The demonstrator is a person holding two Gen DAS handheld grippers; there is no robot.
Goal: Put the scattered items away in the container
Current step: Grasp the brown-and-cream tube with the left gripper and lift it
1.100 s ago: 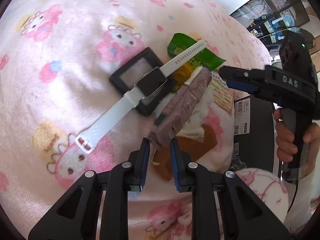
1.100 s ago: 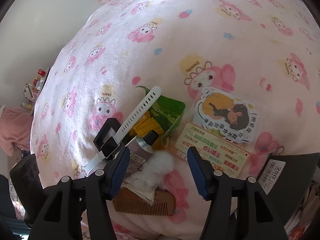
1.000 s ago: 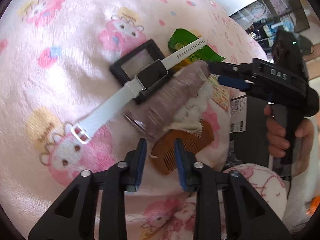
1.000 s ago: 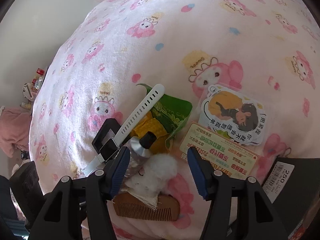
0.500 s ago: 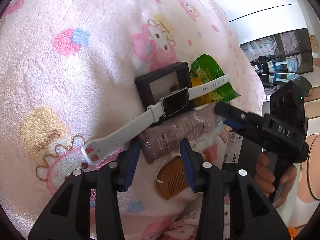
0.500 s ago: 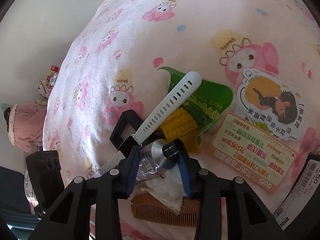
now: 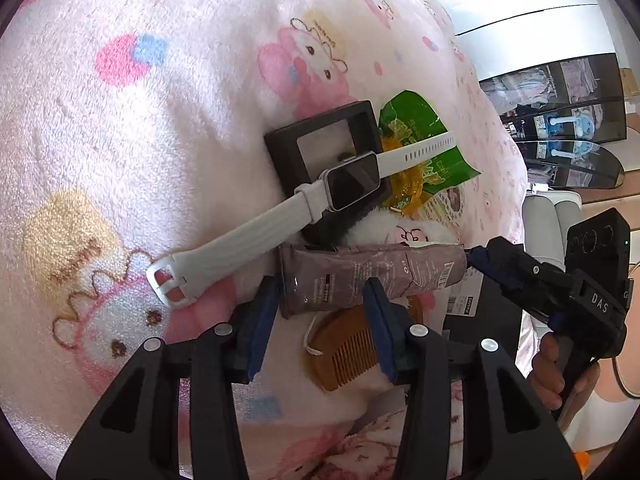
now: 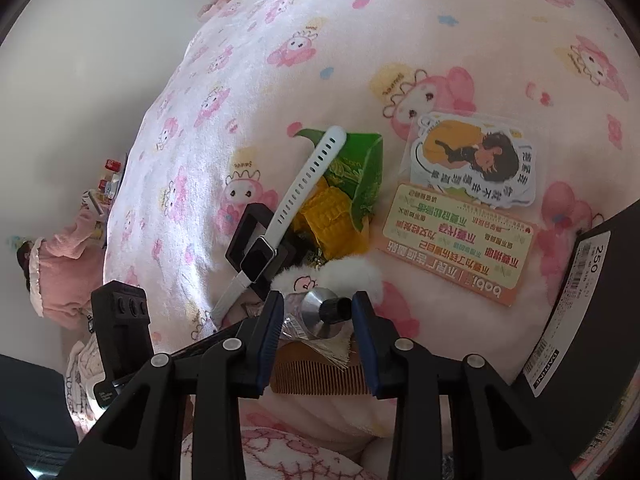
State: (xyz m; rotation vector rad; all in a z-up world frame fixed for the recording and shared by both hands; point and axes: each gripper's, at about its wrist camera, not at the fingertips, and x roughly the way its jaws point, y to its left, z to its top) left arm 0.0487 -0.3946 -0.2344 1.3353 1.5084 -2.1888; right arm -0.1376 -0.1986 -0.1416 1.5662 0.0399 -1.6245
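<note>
The right tongs [image 8: 315, 314] have closed in around the tube's [image 7: 360, 276] cap end (left tongs [image 7: 320, 308] widening).

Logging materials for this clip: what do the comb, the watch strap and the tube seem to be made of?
Comb: looks like wood, matte brown, with fine cut teeth.
Watch strap: likely silicone or rubber, matte white, ribbed, bending over the black frame.
Tube: seems soft plastic or laminate, greyish mauve and creased; silvery shoulder, black cap.

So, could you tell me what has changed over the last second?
The tube passed from the left gripper, whose jaws are opening around its flat end, to the right gripper, which is closing at its cap end; it now lies across the comb. The watch and snack packet stayed put.
</note>
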